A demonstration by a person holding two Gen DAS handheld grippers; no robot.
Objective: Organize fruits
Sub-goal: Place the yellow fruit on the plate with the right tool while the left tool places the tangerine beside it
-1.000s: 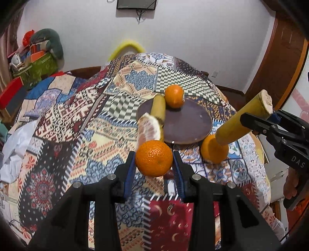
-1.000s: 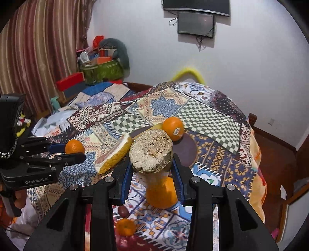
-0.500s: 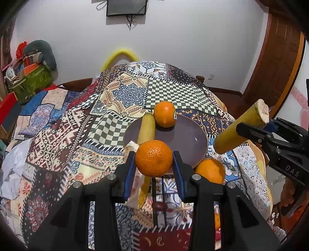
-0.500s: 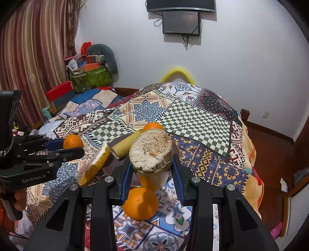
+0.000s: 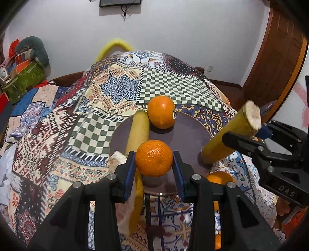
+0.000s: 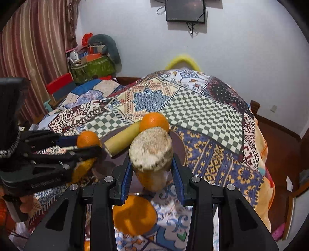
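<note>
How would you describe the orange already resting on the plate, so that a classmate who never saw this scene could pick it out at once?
Find the patchwork cloth and the round dark plate on it. At the plate's far edge sits an orange touching a yellow stalk piece. Unlike the orange in the left gripper or the one on the cloth, it carries a small sticker.

You see a patchwork quilt (image 5: pixel 108 92) spread wide; behind it a yellow arc (image 5: pixel 115 45) rises, a wall screen (image 6: pixel 185 10) hangs above, and striped curtains (image 6: pixel 36 48) stand to its left.
</note>
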